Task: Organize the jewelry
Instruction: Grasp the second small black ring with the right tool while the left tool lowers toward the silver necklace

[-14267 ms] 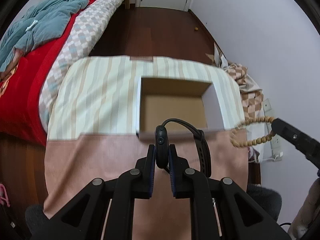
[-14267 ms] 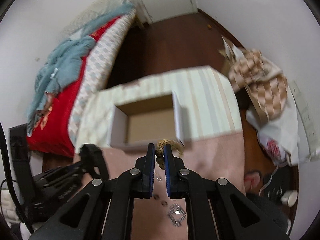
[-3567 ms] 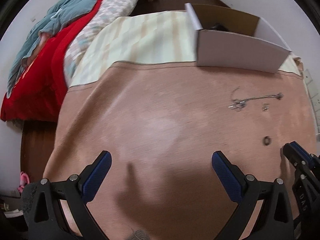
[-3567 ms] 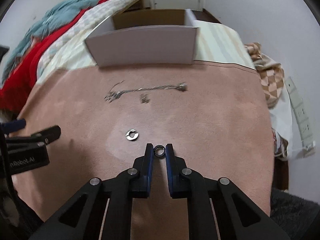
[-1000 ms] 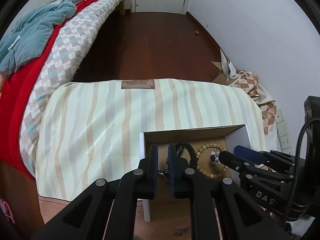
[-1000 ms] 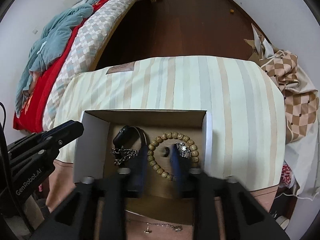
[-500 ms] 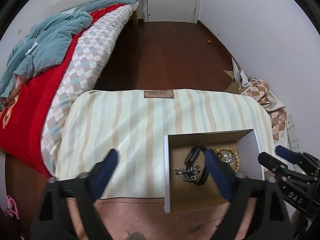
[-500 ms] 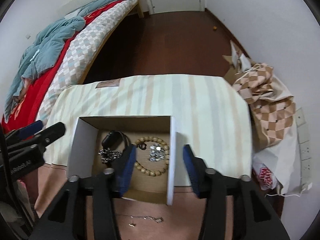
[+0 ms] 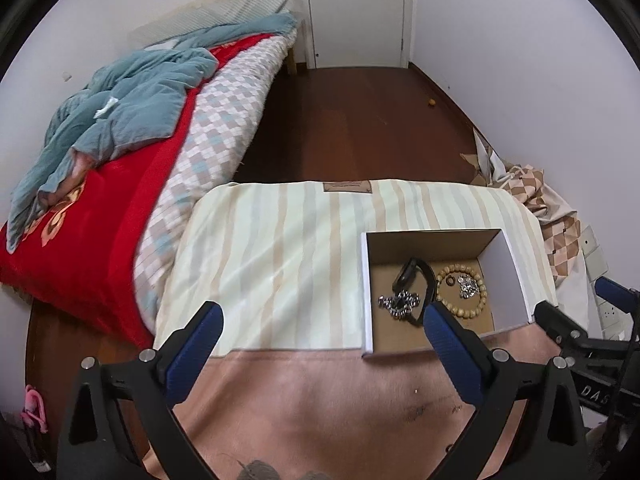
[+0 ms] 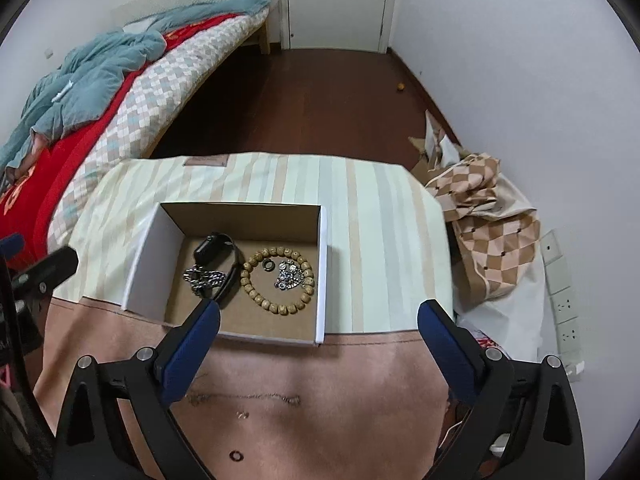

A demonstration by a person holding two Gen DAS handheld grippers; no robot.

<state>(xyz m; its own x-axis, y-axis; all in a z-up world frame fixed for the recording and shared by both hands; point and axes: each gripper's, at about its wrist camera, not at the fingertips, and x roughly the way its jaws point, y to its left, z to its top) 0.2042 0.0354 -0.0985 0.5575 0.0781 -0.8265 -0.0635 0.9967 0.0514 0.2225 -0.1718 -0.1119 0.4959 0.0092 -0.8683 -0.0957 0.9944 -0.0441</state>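
An open cardboard box stands on the striped cloth. In it lie a black watch, a silver chain, a wooden bead bracelet, a small dark ring and a sparkly silver piece. My right gripper hangs above the box's near edge, jaws opening wide, nothing between them. My left gripper is left of the box, jaws opening too and empty. On the pink cloth near me lie a thin chain, tiny earrings and a ring.
The table carries a striped cloth at the far half and a pink cloth at the near half. A bed stands to the left. A checked fabric heap and wall sockets are on the right.
Both grippers have drawn back and up from the box. Their jaws went from nearly shut to wide apart. The box's contents lie still.
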